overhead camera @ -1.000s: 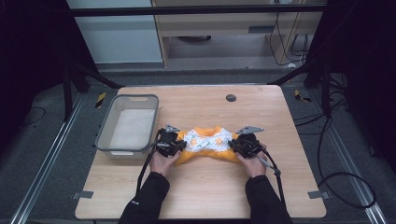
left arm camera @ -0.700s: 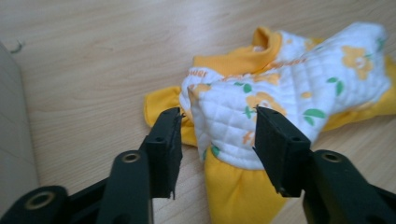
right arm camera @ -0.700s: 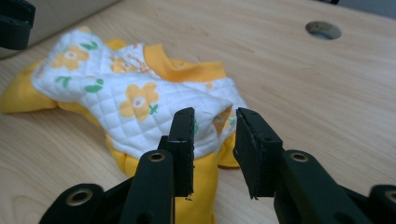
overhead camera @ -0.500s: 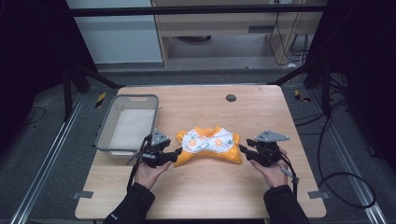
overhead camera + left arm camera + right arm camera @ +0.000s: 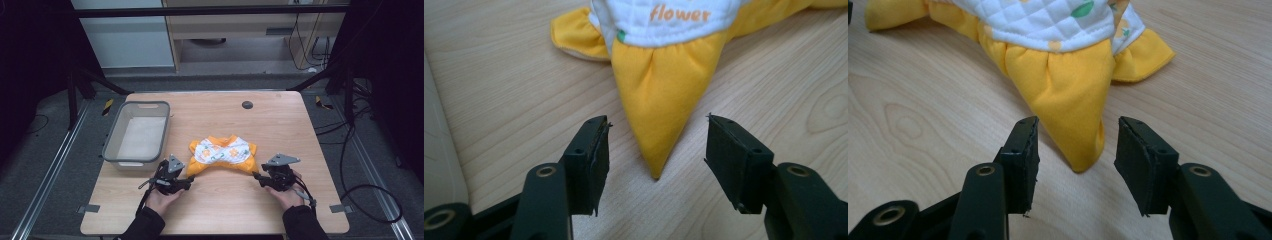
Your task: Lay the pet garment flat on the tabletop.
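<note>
Two grippers sit low over the wooden table (image 5: 220,210), one at each near corner of a small orange garment (image 5: 222,156) with a white quilted front panel. Garment lies flat, roughly mid-table, spread out with both pointed lower corners aimed toward the person.

Left gripper (image 5: 189,181): just off the garment's near-left corner, jaws spread. In the left gripper view (image 5: 655,145) the orange tip reaches in between the two black jaws but neither pad touches the cloth; gaps on both sides. Jaws have just closed in slightly after a wide opening, nothing pinched. The word "flower" in orange letters reads on the white panel above that corner.

Right gripper (image 5: 256,177): just off the garment's near-right corner, jaws also spread. Right gripper view (image 5: 1077,145) has the orange corner lying between the jaws, cloth flat on the wood, left pad close to the fabric edge but not pressing, right pad apart. Jaws have just been opening, cloth free.

Grey plastic bin (image 5: 114,150) stands left of the garment, near it but not touching, beyond the left gripper. Small dark round spot (image 5: 247,104) in the tabletop lies beyond the garment, well apart from it. Person's dark sleeves enter from the near edge, behind each gripper.
</note>
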The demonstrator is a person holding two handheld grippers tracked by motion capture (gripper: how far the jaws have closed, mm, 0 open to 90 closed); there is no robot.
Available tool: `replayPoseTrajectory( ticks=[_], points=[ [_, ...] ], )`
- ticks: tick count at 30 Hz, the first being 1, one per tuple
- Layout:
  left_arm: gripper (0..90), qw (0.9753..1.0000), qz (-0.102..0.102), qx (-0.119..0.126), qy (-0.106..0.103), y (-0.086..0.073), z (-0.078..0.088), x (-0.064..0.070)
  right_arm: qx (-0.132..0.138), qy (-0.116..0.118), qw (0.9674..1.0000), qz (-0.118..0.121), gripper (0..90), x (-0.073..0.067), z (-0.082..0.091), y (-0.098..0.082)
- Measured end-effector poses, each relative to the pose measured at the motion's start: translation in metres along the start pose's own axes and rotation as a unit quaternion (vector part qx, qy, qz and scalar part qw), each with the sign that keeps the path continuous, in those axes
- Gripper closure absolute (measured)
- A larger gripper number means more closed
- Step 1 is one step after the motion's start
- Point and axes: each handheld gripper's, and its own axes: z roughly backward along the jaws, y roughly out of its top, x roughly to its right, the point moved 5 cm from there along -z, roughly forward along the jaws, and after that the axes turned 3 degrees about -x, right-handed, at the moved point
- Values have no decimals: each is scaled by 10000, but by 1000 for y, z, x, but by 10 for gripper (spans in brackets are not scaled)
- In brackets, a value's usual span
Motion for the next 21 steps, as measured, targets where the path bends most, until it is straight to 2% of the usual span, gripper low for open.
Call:
replayPoseTrajectory(
  ticks=[3,4,5,6,8,9,11,13,17,19,20,21],
  points=[
    [470,10000,18,-2,35,0,-7,0,-93,-6,10000,24,543,1,-10,1],
    [502,10000,15,-28,48,0,-9,0,-151,-8,9999,21,564,0,-12,1],
    [571,10000,40,-66,-4,0,-11,-1,-196,-11,9998,41,616,1,-14,0],
    [618,10000,40,-66,-4,0,-11,-1,-196,-11,9998,41,616,1,-14,0],
    [705,9999,114,-88,-44,0,-11,-1,-276,53,9996,-54,730,1,-15,-1],
    [705,9998,170,-82,-110,0,-10,-1,-276,53,9996,-54,730,1,-15,-1],
    [787,9996,208,-84,-174,0,-9,0,-327,133,9993,-85,826,1,-15,-1],
    [827,9995,201,-49,-218,2,-7,1,-296,210,9993,-80,863,0,-13,0],
    [841,9987,296,149,-381,7,6,2,-86,317,9994,-90,872,-3,-1,7],
    [842,9981,280,279,-471,12,17,2,112,422,9990,-33,872,-7,13,13],
    [842,9968,313,415,-607,15,28,4,112,422,9990,-33,872,-7,13,13],
    [842,9963,278,480,-657,17,34,4,179,470,9987,33,872,-12,22,16]
  ],
)
